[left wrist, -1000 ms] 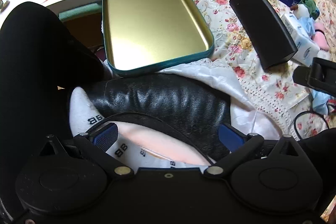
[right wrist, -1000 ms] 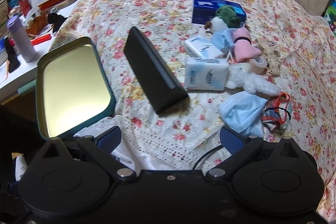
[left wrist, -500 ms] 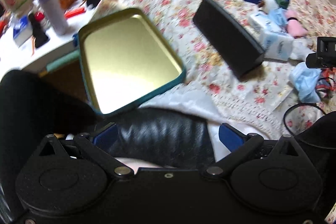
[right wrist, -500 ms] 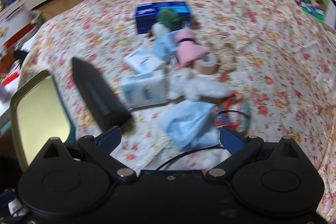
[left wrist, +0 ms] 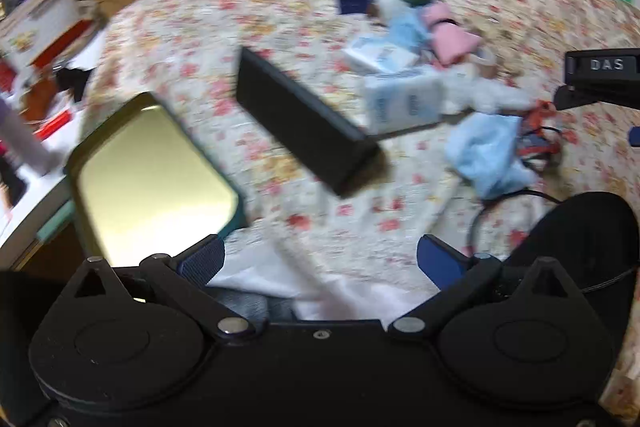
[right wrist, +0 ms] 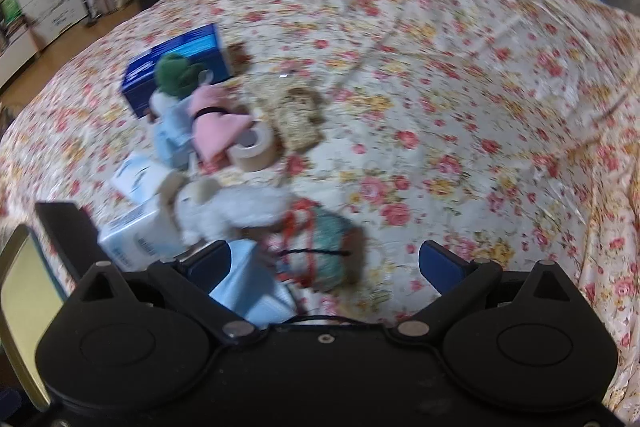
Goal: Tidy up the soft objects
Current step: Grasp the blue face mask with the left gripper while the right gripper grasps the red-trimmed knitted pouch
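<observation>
My fingers [left wrist: 438, 263] are padded dark blue on black arms. Below me spreads a cream bedspread [right wrist: 440, 115] printed with red and yellow roses. On it: a gold-lined teal tin tray [left wrist: 152, 179], a matte black oblong case [left wrist: 300, 123], a navy blue box [right wrist: 180, 59], a pink cloth bundle [right wrist: 218, 125], a fluffy white plush toy [right wrist: 236, 207], and a pale blue crumpled mask [left wrist: 486, 151].

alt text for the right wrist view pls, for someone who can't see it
The open, empty right gripper hangs over a flowered bedspread, above a blue face mask. Ahead lie a white plush toy, a tape roll, a pink cloth and a blue box.
</observation>
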{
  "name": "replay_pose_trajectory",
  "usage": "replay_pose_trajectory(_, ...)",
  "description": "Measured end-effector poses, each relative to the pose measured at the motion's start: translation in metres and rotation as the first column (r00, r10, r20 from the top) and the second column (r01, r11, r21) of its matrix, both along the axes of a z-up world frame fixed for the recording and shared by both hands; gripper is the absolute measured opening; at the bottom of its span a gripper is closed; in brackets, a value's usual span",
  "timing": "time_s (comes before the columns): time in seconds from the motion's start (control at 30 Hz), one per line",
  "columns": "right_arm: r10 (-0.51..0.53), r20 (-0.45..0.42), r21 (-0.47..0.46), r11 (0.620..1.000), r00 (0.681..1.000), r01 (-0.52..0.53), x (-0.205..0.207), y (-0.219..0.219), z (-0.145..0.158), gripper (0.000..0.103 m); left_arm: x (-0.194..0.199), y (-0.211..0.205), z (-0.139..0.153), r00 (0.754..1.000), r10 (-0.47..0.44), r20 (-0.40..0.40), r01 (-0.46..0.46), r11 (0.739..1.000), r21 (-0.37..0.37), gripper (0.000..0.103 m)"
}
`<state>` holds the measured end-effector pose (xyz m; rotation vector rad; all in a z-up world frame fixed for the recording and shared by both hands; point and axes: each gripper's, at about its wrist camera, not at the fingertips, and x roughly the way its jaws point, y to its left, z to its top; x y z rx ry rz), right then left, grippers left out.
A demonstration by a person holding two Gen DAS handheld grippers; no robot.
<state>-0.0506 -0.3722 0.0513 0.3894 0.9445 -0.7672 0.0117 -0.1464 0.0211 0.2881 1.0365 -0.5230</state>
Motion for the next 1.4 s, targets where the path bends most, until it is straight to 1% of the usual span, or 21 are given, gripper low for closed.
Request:
replay_pose_trajectory(0.07,-0.021,-0.001,0.009,1.0,1.0,0.021,-0.003,-0.01,-0.003,0.1,0.004,-0.012,-0.004,0.999,-0.036,-0.039,0.036,0.999,-0.017,0.099)
replay_pose_trajectory(0.17,-0.032,-0.008,0.023,0.999,0.999,0.032,-0.006,-0.02,-0.008,0.1,0.007,-0.028,-0.01,0.994,-0.061,-0.086,0.058,0.998,-0.039,0.099)
replay_pose_trajectory(0.37,-0.037,-0.036,0.082,0.996,0.999,0.04,0.0,-0.034,-0.028,0.1,0.008,-0.051,-0.019,0.987,-0.118,-0.111,0.112,0.992,-0.057,0.099)
replay_pose_trajectory(0.43,-0.031,-0.04,0.104,0.994,0.999,0.035,0.003,-0.036,-0.034,0.099,0.01,-0.058,-0.02,0.985,-0.135,-0.108,0.13,0.99,-0.054,0.099)
replay_pose_trajectory(0.5,-0.027,-0.042,0.123,0.992,0.999,0.032,0.007,-0.039,-0.039,0.096,0.013,-0.065,-0.02,0.985,-0.143,-0.1,0.139,0.989,-0.052,0.099)
replay_pose_trajectory(0.57,-0.026,-0.043,0.14,0.99,0.999,0.031,0.01,-0.04,-0.044,0.091,0.015,-0.07,-0.021,0.981,-0.16,-0.105,0.155,0.986,-0.059,0.099)
replay_pose_trajectory(0.63,-0.021,-0.043,0.165,0.986,0.999,0.028,0.013,-0.043,-0.049,0.076,0.017,-0.076,-0.022,0.979,-0.169,-0.114,0.162,0.984,-0.068,0.099)
replay_pose_trajectory(0.67,-0.014,-0.036,0.186,0.982,0.999,0.02,0.014,-0.045,-0.051,0.074,0.018,-0.08,-0.023,0.978,-0.172,-0.116,0.165,0.984,-0.068,0.099)
replay_pose_trajectory(0.7,-0.004,-0.018,0.215,0.977,1.0,0.008,0.013,-0.046,-0.052,0.063,0.018,-0.083,-0.024,0.977,-0.176,-0.117,0.169,0.983,-0.066,0.099)
replay_pose_trajectory(0.73,0.002,0.001,0.245,0.97,1.0,-0.002,0.012,-0.048,-0.053,0.049,0.018,-0.087,-0.026,0.977,-0.181,-0.117,0.174,0.983,-0.063,0.099)
replay_pose_trajectory(0.77,0.004,0.018,0.271,0.963,1.0,-0.008,0.011,-0.05,-0.053,0.046,0.019,-0.091,-0.027,0.976,-0.185,-0.118,0.179,0.982,-0.059,0.099)
replay_pose_trajectory(0.8,-0.003,0.026,0.279,0.96,1.0,-0.005,0.009,-0.051,-0.052,0.046,0.019,-0.095,-0.029,0.975,-0.189,-0.119,0.184,0.981,-0.053,0.099)
replay_pose_trajectory(1.03,-0.076,0.052,0.247,0.967,0.996,0.06,-0.01,-0.065,-0.046,0.045,0.022,-0.122,-0.04,0.968,-0.216,-0.127,0.214,0.976,-0.027,0.099)
replay_pose_trajectory(1.23,-0.1,0.063,0.273,0.959,0.993,0.079,-0.018,-0.079,-0.053,0.047,0.02,-0.145,-0.051,0.958,-0.251,-0.139,0.253,0.967,0.0,0.098)
replay_pose_trajectory(1.3,-0.098,0.066,0.274,0.959,0.993,0.076,-0.019,-0.08,-0.053,0.048,0.02,-0.15,-0.055,0.954,-0.261,-0.15,0.264,0.965,0.003,0.086)
replay_pose_trajectory(1.33,-0.097,0.068,0.273,0.959,0.993,0.075,-0.019,-0.08,-0.053,0.05,0.02,-0.151,-0.057,0.95,-0.266,-0.163,0.27,0.963,0.004,0.077)
replay_pose_trajectory(1.4,-0.098,0.064,0.272,0.959,0.993,0.077,-0.019,-0.08,-0.055,0.052,0.021,-0.152,-0.058,0.949,-0.263,-0.173,0.266,0.964,-0.001,0.075)
